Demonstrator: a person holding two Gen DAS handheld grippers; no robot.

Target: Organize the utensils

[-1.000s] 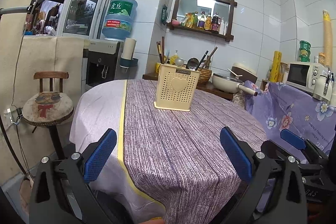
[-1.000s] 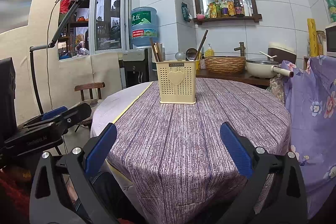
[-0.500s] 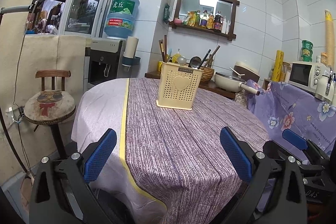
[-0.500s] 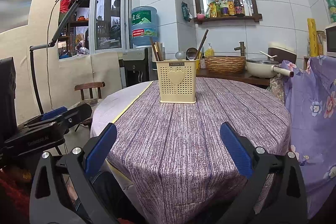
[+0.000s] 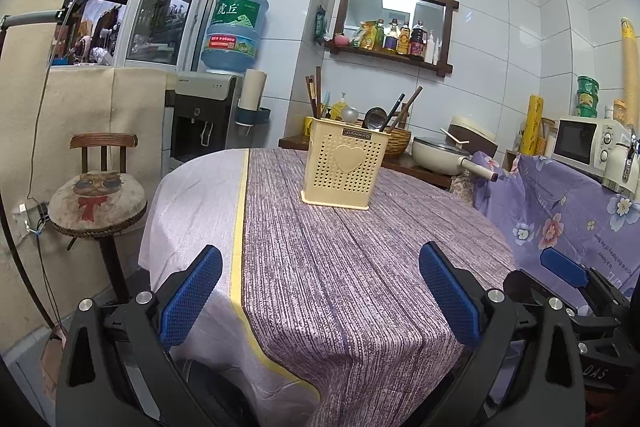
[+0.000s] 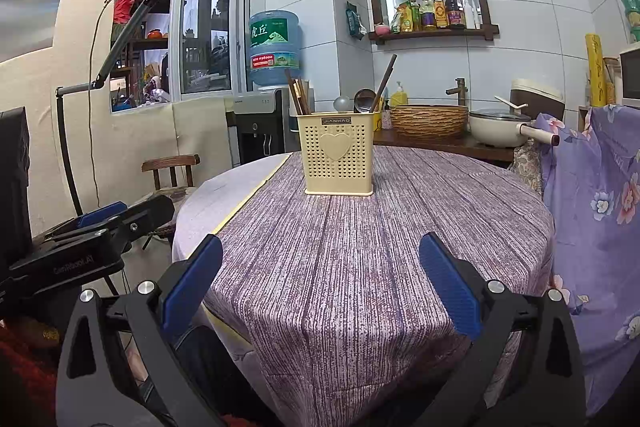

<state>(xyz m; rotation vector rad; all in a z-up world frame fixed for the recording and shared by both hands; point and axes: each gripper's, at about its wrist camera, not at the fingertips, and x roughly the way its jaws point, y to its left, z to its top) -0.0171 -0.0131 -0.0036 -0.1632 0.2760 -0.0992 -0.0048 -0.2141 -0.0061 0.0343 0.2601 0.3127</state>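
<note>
On cloth [image 6: 360, 247] beyond 2 wide-open, empty grippers [image 5: 320, 291] [image 6: 320, 279]: light, tippy caddy [image 6: 338, 153] of stiff, slim utensils [image 6: 382, 83], best pinched by upper handles.

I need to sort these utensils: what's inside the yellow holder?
In the yellow holder: brown chopsticks, a spoon, a ladle and a dark handle. Its walls hide their lower ends and anything shorter.

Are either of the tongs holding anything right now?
No. The left tongs and right tongs are both open and empty, short of the utensil holder.
</note>
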